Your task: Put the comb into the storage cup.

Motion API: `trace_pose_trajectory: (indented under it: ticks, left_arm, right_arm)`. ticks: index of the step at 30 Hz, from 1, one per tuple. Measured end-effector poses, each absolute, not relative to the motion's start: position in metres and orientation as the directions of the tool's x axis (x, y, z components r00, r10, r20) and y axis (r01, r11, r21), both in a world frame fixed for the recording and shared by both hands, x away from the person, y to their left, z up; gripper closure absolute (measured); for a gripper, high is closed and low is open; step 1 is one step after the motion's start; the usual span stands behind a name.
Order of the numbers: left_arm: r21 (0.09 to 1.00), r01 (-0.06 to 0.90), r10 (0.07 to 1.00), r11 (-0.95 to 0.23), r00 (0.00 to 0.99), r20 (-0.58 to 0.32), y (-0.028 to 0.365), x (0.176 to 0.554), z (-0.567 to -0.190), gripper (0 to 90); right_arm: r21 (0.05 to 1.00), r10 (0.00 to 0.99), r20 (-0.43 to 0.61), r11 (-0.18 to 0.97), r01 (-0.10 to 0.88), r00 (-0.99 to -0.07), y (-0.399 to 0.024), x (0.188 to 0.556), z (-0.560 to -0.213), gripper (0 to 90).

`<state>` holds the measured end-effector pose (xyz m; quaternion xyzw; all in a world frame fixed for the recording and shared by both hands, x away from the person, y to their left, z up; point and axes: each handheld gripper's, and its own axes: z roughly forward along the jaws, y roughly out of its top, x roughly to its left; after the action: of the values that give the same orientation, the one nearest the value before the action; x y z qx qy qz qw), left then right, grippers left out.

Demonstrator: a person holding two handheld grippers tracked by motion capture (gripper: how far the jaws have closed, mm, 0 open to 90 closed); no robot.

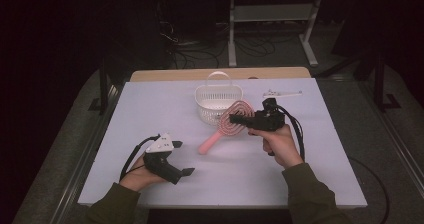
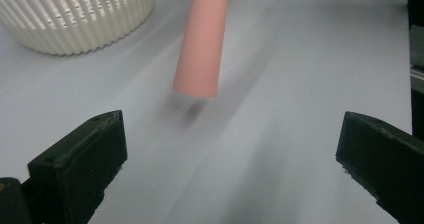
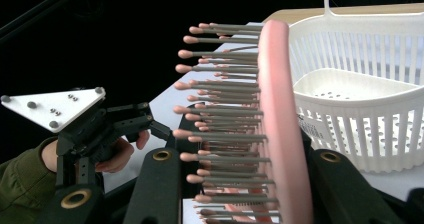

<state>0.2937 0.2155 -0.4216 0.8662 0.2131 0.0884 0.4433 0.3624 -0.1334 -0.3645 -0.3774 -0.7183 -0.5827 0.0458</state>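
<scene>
Right tool carries a pink brush beside the basket

The right tool (image 1: pixel 239 118) is clamped on the head of the brush (image 1: pixel 227 127), lifted at the basket (image 1: pixel 218 103), handle slanting down toward the tabletop (image 1: pixel 150 109). The left tool (image 1: pixel 180 159) rests near the front edge, jaws apart and empty. Probably the brush goes into the basket next; this needs a lift over the rim. The brush is smooth plastic with thin ball-tipped pins; the basket is white, slotted, with a thin hoop handle.
</scene>
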Motion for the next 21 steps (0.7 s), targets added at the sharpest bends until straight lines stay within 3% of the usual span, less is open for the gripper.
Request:
trace_pose_trajectory:
  ticks: [11, 21]
  left_arm:
    - [0.832, 0.309, 0.499, -0.460, 0.865, -0.045, 0.243, 0.282, -0.428, 0.0]
    - [0.806, 0.330, 0.499, -0.492, 0.865, -0.050, 0.244, 0.278, -0.437, 0.0]
  right_arm:
    - [0.802, 0.493, 0.514, 0.016, 0.598, -0.702, -0.137, 0.364, -0.364, 63.0]
    - [0.811, 0.494, 0.506, 0.007, 0.585, -0.707, -0.138, 0.364, -0.360, 63.1]
